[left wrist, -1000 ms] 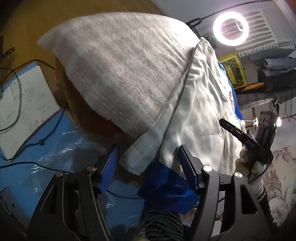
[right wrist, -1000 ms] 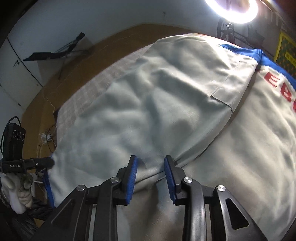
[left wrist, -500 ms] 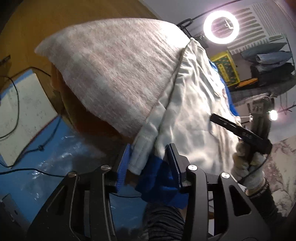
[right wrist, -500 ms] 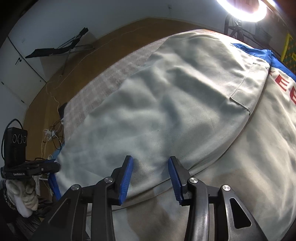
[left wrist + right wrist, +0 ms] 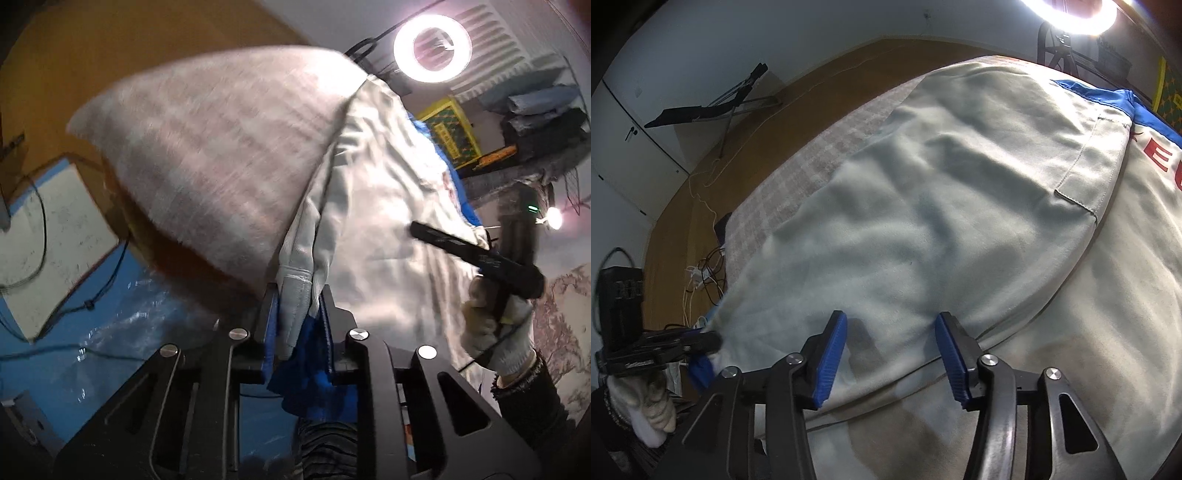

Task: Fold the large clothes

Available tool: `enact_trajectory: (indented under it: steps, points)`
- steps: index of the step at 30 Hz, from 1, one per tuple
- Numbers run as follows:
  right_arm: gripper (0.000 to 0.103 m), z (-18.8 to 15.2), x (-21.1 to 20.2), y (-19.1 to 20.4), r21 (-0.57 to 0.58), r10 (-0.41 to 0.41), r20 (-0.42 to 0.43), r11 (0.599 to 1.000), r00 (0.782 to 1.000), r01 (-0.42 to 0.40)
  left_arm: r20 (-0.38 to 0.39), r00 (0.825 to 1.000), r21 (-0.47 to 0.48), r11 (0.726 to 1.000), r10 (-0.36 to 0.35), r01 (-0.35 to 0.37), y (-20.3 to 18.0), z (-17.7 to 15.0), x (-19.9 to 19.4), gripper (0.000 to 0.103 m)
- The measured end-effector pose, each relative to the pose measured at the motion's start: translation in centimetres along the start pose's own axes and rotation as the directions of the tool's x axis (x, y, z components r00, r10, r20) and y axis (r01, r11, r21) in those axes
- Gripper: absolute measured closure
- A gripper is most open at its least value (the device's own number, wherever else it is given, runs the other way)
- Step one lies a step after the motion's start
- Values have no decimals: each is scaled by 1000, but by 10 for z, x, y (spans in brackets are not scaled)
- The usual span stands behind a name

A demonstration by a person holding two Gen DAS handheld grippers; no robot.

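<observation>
The hemmed corner of the pale grey, blue-trimmed garment is clamped by the just-closed left gripper, presumably for folding; the right gripper, just opened, is held apart, empty, over the cloth.

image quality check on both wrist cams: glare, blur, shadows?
Left wrist view: the white ring light blooms at top right; the checked grey-white blanket is streaked with motion blur; fisheye bends the edges. Right wrist view: the same ring light glares at the top edge; the pale grey garment with blue trim looks soft, and finger shadows fall on it.
</observation>
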State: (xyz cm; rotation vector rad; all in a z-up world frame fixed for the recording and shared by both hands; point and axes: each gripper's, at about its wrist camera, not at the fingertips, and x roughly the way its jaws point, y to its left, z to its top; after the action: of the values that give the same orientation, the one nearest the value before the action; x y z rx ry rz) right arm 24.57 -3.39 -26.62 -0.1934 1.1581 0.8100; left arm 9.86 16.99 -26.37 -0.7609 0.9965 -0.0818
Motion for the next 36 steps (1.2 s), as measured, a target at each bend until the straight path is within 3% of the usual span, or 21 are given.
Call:
enact_trajectory:
  steps: [6, 10, 13, 20, 28, 34, 36]
  points:
    - [43, 13, -4, 1, 49, 20, -27, 999, 999, -19, 49, 998, 157, 987, -43, 34, -44, 0, -15, 86]
    - [42, 50, -26, -5, 165, 87, 31, 982, 996, -91, 60, 997, 242, 970, -48, 32, -64, -3, -15, 86]
    - [37, 88, -28, 4, 190, 83, 36, 978, 996, -88, 56, 997, 254, 966, -60, 44, -69, -3, -15, 86]
    - [38, 157, 22, 41, 151, -82, -64, 984, 995, 91, 52, 996, 275, 960, -75, 58, -76, -3, -16, 87]
    - [42, 173, 74, 63, 59, -271, -192, 956, 943, 287, 42, 995, 295, 952, -95, 78, -82, -5, -14, 87]
    - [71, 166, 89, 52, 61, -300, -230, 945, 926, 322, 42, 995, 310, 948, -92, 75, -87, -5, -13, 87]
    - [87, 160, 90, 44, 74, -304, -227, 942, 925, 328, 44, 995, 320, 945, -87, 68, -88, -6, -13, 87]
